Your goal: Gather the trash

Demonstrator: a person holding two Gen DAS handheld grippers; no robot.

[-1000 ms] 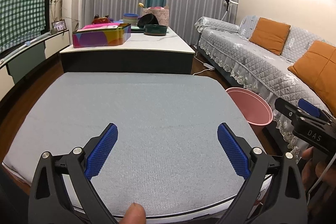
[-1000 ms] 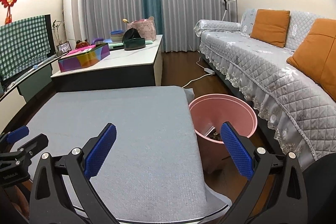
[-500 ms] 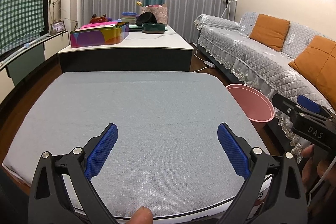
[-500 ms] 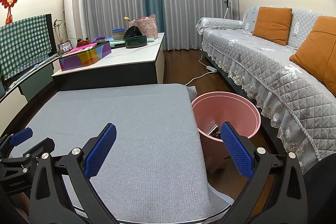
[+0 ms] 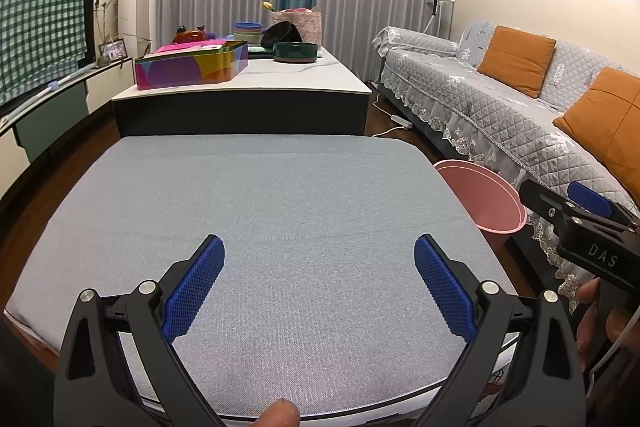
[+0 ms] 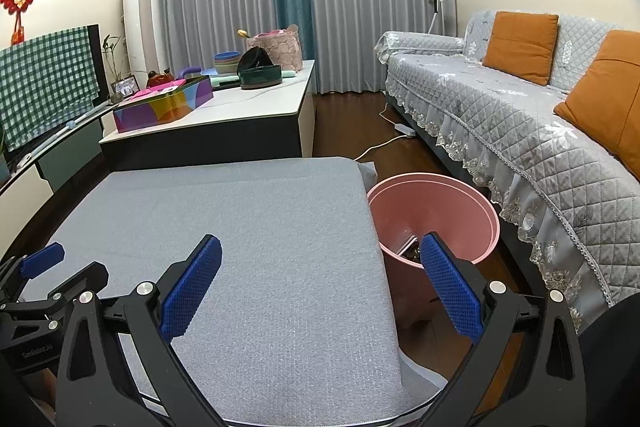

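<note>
Left wrist view shows me the left gripper (image 5: pixel 319 279) with its fingers spread wide and nothing between them, hanging over the grey padded bench (image 5: pixel 256 211) that fills the middle of the frame. The right gripper (image 6: pixel 320 277) is the same in its own view — fingers wide, holding nothing — and it also shows at the right edge of the left view. I find no loose trash anywhere on the bench. The only trash I can make out lies at the bottom of the pink bin (image 6: pixel 440 211), which stands on the floor just beside the bench's right edge, between it and the sofa (image 6: pixel 520 115), at centre right of the right wrist frame. It reads as a few small dark scraps and a pale flat bit; too small to name.

I judge such scraps light and soft, likely crumpled, so they would give under the pads — a gentle pinch across the middle of a piece should do, not at a thin edge. The bin looks like thin stiff plastic, light, easy to tip; I would take it by the rim. The task looks close to finished, as far as I can tell.
</note>
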